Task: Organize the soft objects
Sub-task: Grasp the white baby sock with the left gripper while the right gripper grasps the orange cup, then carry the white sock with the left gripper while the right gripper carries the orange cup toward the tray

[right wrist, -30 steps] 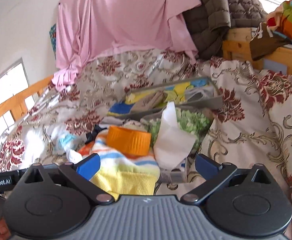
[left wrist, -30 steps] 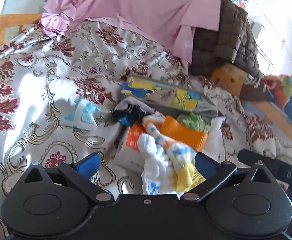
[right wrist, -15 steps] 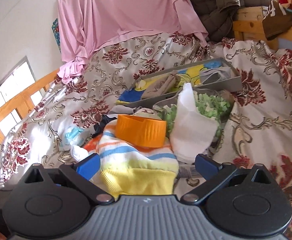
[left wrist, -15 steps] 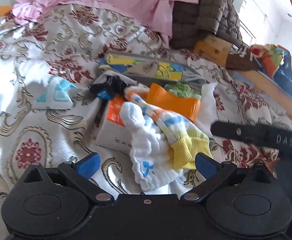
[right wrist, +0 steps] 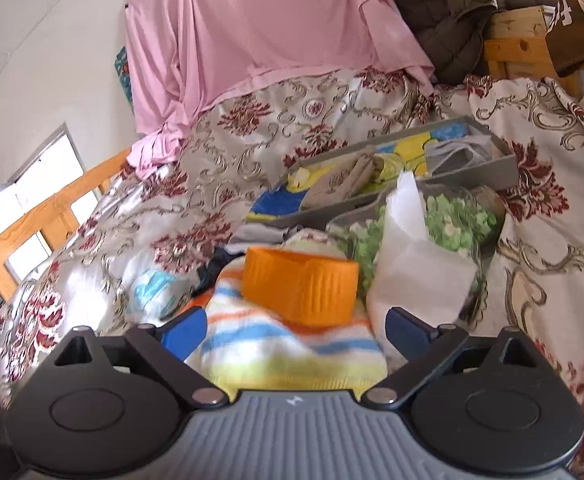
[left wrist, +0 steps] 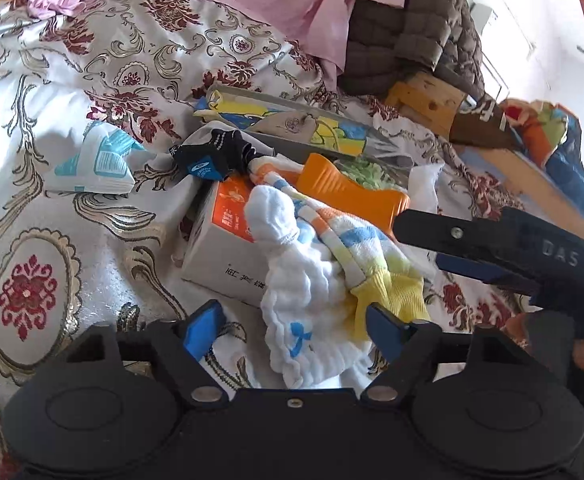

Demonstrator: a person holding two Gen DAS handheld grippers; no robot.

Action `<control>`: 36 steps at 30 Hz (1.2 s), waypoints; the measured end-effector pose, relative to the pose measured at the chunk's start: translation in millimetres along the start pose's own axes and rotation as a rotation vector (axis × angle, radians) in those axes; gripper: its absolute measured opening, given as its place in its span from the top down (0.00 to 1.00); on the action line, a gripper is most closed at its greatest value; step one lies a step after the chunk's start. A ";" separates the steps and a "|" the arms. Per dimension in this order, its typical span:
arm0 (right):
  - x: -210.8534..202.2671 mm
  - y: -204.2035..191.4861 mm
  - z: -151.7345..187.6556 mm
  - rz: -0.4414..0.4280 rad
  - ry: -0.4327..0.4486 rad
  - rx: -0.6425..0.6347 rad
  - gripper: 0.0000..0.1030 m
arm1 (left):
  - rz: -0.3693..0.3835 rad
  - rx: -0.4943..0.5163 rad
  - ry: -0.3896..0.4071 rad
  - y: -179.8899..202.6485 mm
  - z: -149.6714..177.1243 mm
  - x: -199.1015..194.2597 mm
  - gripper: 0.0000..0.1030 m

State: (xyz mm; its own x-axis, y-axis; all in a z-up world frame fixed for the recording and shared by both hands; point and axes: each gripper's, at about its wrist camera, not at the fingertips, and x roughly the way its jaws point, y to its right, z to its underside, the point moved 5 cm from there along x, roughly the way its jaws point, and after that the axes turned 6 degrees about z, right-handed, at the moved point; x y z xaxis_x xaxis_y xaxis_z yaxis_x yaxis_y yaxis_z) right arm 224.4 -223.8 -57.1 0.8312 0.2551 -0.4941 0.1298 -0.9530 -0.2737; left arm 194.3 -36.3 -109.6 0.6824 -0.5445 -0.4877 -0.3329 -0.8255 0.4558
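A pile of soft things lies on the floral bedspread (left wrist: 52,208): a white baby cloth (left wrist: 311,320), a striped yellow-cuffed sock (left wrist: 371,256), an orange band (left wrist: 351,196) and a black sock (left wrist: 216,156). My left gripper (left wrist: 292,328) is open, its fingers either side of the white cloth. My right gripper (right wrist: 295,328) is open over the striped sock (right wrist: 288,348), just before the orange band (right wrist: 299,292). The right gripper's finger (left wrist: 471,236) reaches in from the right in the left wrist view.
A grey divided organizer tray (right wrist: 487,168) with folded items lies beyond the pile, with a green-patterned pouch (right wrist: 455,220) and white tissue (right wrist: 415,264) in front. A tissue box (left wrist: 220,248) sits under the pile, a tissue pack (left wrist: 100,160) to its left. Pink sheet (right wrist: 272,32) and brown jacket hang behind.
Both grippers have moved closer to the pile. The white cloth and striped sock now sit between their fingers. The right gripper's finger has come further into the left wrist view.
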 end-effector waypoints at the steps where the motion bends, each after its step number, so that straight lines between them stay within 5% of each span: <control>1: 3.2 0.9 -2.4 -0.002 0.007 0.005 0.06 | 0.012 -0.009 0.002 0.0 -0.4 0.7 0.29; 12: 32.1 1.6 -11.5 -0.015 -0.004 0.000 0.25 | 0.094 -0.079 -0.007 0.8 -3.3 13.3 0.52; 25: 39.5 2.3 -6.4 0.038 -0.022 -0.018 0.51 | 0.124 -0.108 0.009 0.2 -0.8 9.8 0.63; 36: 39.9 4.1 -5.4 0.045 -0.030 -0.015 0.53 | 0.121 -0.160 0.025 -10.3 2.1 3.7 0.76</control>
State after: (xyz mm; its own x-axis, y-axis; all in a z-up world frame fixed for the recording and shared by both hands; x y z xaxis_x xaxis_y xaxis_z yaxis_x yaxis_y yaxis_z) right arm 261.0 -218.5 -73.5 0.8197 0.2168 -0.5301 0.1010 -0.9658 -0.2387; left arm 198.9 -30.1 -117.7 0.6605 -0.6326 -0.4043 -0.3069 -0.7190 0.6236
